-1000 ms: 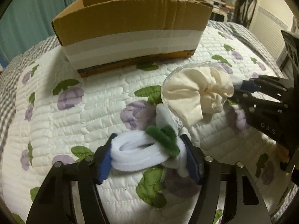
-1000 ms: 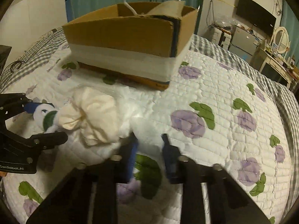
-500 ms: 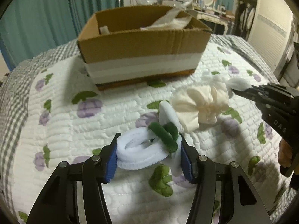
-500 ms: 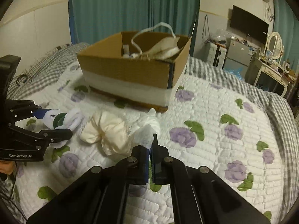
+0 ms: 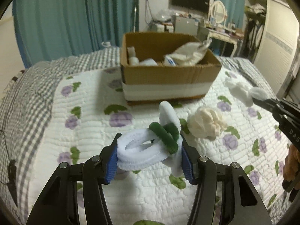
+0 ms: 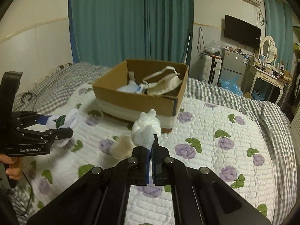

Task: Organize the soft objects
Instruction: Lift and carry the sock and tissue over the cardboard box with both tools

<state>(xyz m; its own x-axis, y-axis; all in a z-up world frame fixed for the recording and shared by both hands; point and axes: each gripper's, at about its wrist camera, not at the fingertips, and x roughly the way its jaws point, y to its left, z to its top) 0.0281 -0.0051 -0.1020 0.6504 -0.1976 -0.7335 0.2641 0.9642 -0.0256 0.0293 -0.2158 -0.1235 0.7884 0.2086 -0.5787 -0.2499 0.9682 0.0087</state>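
My left gripper (image 5: 150, 153) is shut on a white fuzzy looped toy with green bands (image 5: 148, 146), held above the quilt; it also shows in the right wrist view (image 6: 63, 121). My right gripper (image 6: 151, 146) is shut on a white crumpled cloth (image 6: 146, 127), lifted off the bed; the cloth shows at the right of the left wrist view (image 5: 241, 91). A cream scrunched cloth (image 5: 206, 124) lies on the quilt between the grippers, partly hidden in the right wrist view (image 6: 122, 147). The open cardboard box (image 5: 168, 75) stands beyond, with pale cloth items inside (image 6: 161, 86).
The bed has a white quilt with purple flowers (image 6: 215, 140) over a grey checked sheet (image 5: 28, 86). Teal curtains (image 6: 131, 22) hang behind. A fridge, TV and dressing table (image 6: 268, 71) stand at the far right. A dark hook-like object (image 6: 28, 97) lies at the bed's left.
Both grippers have risen and pulled back from the box with their loads. The right gripper closed on the white cloth and lifted it away from the cream cloth, which stayed on the quilt.
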